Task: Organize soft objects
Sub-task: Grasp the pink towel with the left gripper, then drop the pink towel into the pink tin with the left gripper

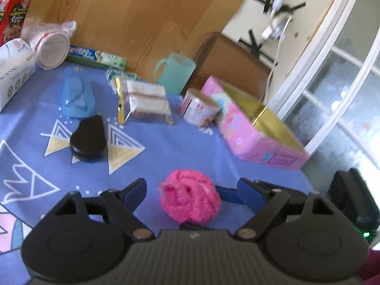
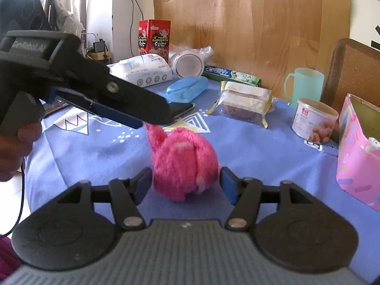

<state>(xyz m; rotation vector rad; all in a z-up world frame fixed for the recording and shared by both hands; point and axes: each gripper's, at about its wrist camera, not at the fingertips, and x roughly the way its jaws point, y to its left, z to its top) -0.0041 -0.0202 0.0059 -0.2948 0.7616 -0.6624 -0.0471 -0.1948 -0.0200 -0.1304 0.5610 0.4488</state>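
A fluffy pink ball [image 1: 190,199] [image 2: 185,163] rests on the blue patterned tablecloth [image 1: 166,152]. In the left wrist view my left gripper [image 1: 192,185] straddles it, open, with a gap showing on each side. My right gripper [image 2: 186,173] also has the ball between its pads, which sit right at the fluff without squeezing it. One of its blue fingers [image 1: 228,194] shows beside the ball in the left wrist view. In the right wrist view my left gripper [image 2: 175,112] reaches in from the left above the ball's tail. An open pink box [image 1: 256,142] [image 2: 356,166] stands at the right.
Behind the ball lie a black case [image 1: 87,140], a blue case [image 1: 76,95], wrapped sandwiches [image 1: 147,99], a can [image 1: 199,109], a teal mug [image 1: 175,71], a toothpaste box [image 1: 95,58] and a wipes pack [image 2: 142,68]. A hand [image 2: 14,147] holds the left gripper. The table edge runs along the right.
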